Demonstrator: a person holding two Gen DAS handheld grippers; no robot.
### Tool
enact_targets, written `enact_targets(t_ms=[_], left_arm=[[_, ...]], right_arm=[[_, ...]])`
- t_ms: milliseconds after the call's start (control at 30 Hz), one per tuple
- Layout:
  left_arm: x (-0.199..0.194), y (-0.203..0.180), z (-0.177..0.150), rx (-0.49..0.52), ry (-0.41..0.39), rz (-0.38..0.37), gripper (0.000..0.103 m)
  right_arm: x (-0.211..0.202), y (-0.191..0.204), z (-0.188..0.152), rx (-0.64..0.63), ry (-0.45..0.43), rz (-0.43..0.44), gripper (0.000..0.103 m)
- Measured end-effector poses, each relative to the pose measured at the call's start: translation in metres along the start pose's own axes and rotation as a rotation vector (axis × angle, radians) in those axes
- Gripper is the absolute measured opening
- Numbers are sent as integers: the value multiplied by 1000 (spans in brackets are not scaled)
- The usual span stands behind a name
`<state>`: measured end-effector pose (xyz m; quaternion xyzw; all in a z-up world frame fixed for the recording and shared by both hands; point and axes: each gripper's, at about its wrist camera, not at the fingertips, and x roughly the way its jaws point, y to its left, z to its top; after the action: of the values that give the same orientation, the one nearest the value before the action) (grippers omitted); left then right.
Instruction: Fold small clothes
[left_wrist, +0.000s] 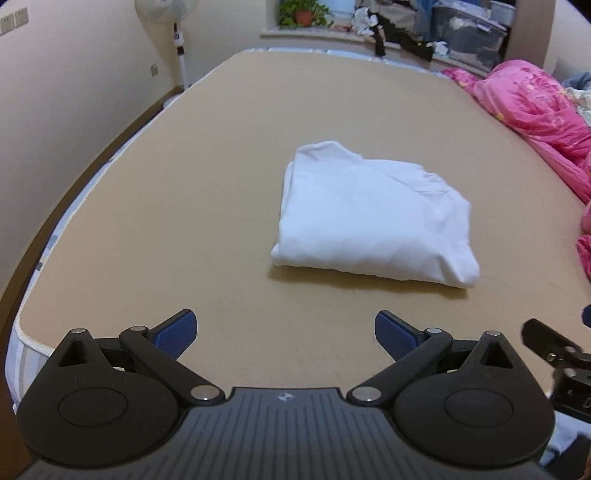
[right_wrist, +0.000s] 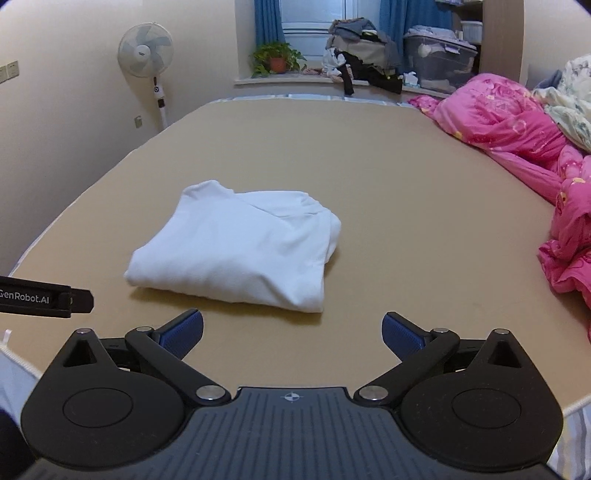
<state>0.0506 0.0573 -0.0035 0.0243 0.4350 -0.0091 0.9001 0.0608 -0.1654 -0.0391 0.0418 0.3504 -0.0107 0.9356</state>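
**White garment lies folded on the bed, both tools spread wide**

The only writing I can read is "GenRobot.AI", white on black, on the side of the left tool (right_wrist: 79, 300) where it pokes into the right wrist view. The left wrist view shows the right tool (left_wrist: 535, 334) only as a plain black bracket at its edge.

Each tool has matte black linkage arms, steel pivot pins and ribbed blue pads (left_wrist: 179, 329), set far apart and holding nothing. A ribbed grey body sits behind them.

The folded white garment (left_wrist: 369, 218) is a soft, rounded rectangle of cotton-like cloth, lying on the smooth tan bed (left_wrist: 184, 184) just ahead of both tools: ahead and right of the left one, ahead and left of the right one. A crumpled pink quilt (right_wrist: 517, 129) bunches well to the right. The right wrist view alone shows blue curtains (right_wrist: 267, 22) far ahead.
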Motion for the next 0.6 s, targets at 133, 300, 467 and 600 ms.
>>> enact_targets(t_ms=[133, 300, 467, 600], left_arm=[[-18, -3, -8, 5, -22, -8, 103], [-34, -10, -14, 47, -47, -3, 103], [-40, -10, -17, 37, -47, -4, 103], [-42, -11, -19, 41, -53, 4, 103]], right_arm=[[-14, 5, -5, -6, -7, -4, 102], [-17, 8, -7, -10, -7, -4, 102], [-20, 13, -10, -24, -13, -4, 102], [-24, 18, -12, -37, -16, -1, 102]])
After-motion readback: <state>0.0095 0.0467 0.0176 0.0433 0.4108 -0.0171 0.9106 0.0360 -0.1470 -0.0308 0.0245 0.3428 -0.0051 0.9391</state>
